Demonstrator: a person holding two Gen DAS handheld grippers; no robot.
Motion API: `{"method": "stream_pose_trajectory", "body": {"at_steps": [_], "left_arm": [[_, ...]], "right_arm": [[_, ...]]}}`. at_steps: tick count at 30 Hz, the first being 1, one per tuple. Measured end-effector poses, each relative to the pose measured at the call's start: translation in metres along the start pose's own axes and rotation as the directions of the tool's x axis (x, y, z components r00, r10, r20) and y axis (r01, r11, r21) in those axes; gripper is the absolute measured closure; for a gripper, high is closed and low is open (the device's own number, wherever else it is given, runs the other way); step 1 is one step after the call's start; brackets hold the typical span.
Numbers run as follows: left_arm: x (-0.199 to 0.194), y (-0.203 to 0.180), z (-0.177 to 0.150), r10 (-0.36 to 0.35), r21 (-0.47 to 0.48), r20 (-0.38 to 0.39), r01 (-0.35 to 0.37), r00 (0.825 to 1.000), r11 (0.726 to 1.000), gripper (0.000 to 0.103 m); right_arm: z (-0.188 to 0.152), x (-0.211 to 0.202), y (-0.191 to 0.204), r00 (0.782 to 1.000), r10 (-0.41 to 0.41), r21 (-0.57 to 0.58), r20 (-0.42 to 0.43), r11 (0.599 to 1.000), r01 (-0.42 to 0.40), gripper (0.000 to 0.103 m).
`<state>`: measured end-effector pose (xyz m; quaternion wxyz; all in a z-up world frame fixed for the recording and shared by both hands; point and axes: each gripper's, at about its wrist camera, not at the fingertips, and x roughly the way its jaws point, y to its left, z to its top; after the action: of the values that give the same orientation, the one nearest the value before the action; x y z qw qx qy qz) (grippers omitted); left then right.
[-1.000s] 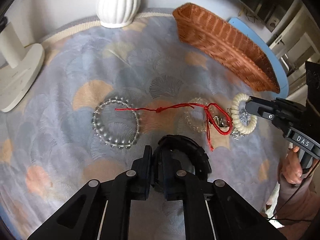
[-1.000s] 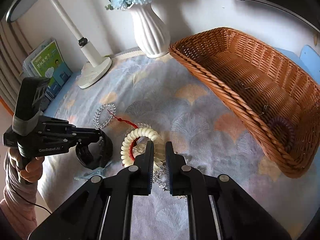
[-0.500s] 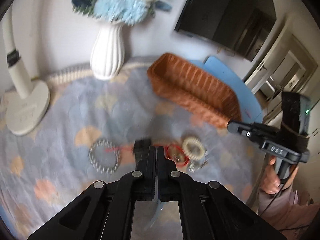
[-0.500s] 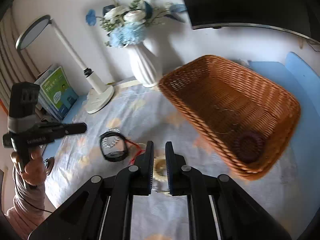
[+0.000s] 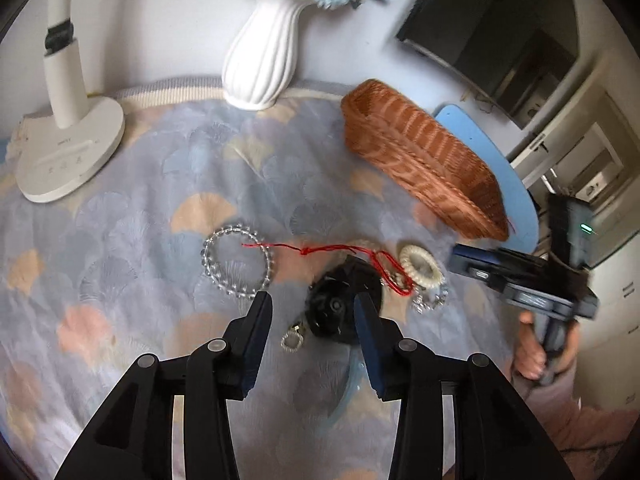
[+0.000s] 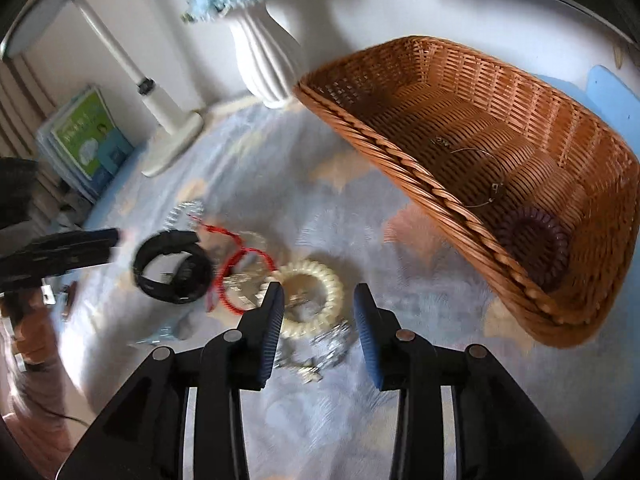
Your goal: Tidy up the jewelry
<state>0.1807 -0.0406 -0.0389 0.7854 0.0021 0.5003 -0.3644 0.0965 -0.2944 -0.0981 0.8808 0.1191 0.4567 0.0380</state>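
Surface: a table under a cloth (image 5: 168, 184) printed with pale blue and peach fan shapes, set against a white wall. At the far edge, beyond both grippers: a white ribbed vase (image 5: 262, 58) of blue flowers and a white desk lamp (image 5: 66, 136) on a flat base.

Left gripper (image 5: 313, 307): jaws part-way apart, just opened, nothing held. Between and just beyond its fingertips lies a black bracelet (image 5: 340, 304), not pinched. Just below the tips, a small silver charm (image 5: 293, 338). Ahead to the left, a clear bead bracelet (image 5: 238, 262). A red cord (image 5: 344, 254) runs from that bracelet across to the right, looping over a tangle of pale beads.

Right gripper (image 6: 319, 307): jaws part-way apart, just opened, nothing held. Just ahead of its tips lies a cream spiral hair tie (image 6: 310, 298), its near edge between the fingers but not gripped. Beside the tips, a silver chain (image 6: 328, 346), blurred. To the left of the hair tie, the red cord and the black bracelet.

Wicker basket (image 6: 404, 164): ahead and to the right of the right gripper, on the cloth. Contents: a dark purple spiral hair tie (image 6: 534, 246) at the near end and a thin wire hoop (image 6: 478, 178) mid-floor.

A hand (image 5: 536, 356) carries the right gripper at the right edge of the left view.
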Motion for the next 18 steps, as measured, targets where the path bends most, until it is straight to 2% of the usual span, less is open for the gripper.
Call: {"method": "stream_pose_trajectory", "body": {"at_steps": [1,3,4,5,7,9,13,14,15,16,17,18], "left_arm": [[-0.006,-0.003,-0.002,-0.004,0.014,0.01,0.004,1.0,1.0,0.055],[-0.011,-0.014,-0.006,0.002,0.053,0.031,-0.003,1.0,0.999,0.042],[-0.012,-0.018,-0.007,0.013,0.07,0.036,-0.015,0.999,0.997,0.038],[-0.011,-0.025,-0.009,0.039,0.092,0.044,-0.043,0.998,0.995,0.035],[-0.007,-0.039,-0.011,0.104,0.135,0.059,-0.111,0.993,0.985,0.035],[0.002,-0.054,-0.016,0.207,0.185,0.092,-0.221,0.974,0.958,0.035],[0.024,-0.074,-0.022,0.356,0.249,0.12,-0.375,0.927,0.893,0.035],[0.029,-0.076,-0.022,0.399,0.256,0.134,-0.421,0.907,0.871,0.042],[0.034,-0.08,-0.023,0.44,0.266,0.145,-0.463,0.886,0.845,0.057],[0.037,-0.081,-0.023,0.453,0.272,0.141,-0.474,0.88,0.837,0.068],[0.04,-0.08,-0.022,0.469,0.273,0.135,-0.488,0.873,0.829,0.076],[0.041,-0.079,-0.02,0.491,0.27,0.145,-0.512,0.859,0.816,0.077]], "right_arm": [[0.001,0.005,0.0,1.0,-0.029,-0.004,-0.004,1.0,0.029,0.064],[0.002,0.01,-0.001,0.999,-0.049,-0.01,-0.012,0.999,0.049,0.064],[0.002,0.014,-0.001,0.998,-0.061,-0.014,-0.019,0.998,0.061,0.064],[0.002,0.017,-0.001,0.997,-0.075,-0.018,-0.025,0.997,0.074,0.064],[0.002,0.023,0.002,0.994,-0.107,-0.038,-0.03,0.994,0.106,0.064],[0.001,0.026,0.006,0.99,-0.141,-0.062,-0.024,0.988,0.139,0.064],[0.002,0.034,0.022,0.974,-0.224,-0.133,-0.004,0.966,0.222,0.064],[0.002,0.036,0.025,0.971,-0.241,-0.147,0.0,0.96,0.238,0.064],[0.001,0.037,0.027,0.966,-0.258,-0.163,0.007,0.953,0.256,0.067],[0.0,0.04,0.032,0.961,-0.275,-0.183,0.016,0.944,0.273,0.07],[-0.002,0.041,0.036,0.961,-0.277,-0.204,0.025,0.939,0.276,0.082],[-0.002,0.041,0.038,0.962,-0.272,-0.217,0.027,0.938,0.272,0.087]]}}
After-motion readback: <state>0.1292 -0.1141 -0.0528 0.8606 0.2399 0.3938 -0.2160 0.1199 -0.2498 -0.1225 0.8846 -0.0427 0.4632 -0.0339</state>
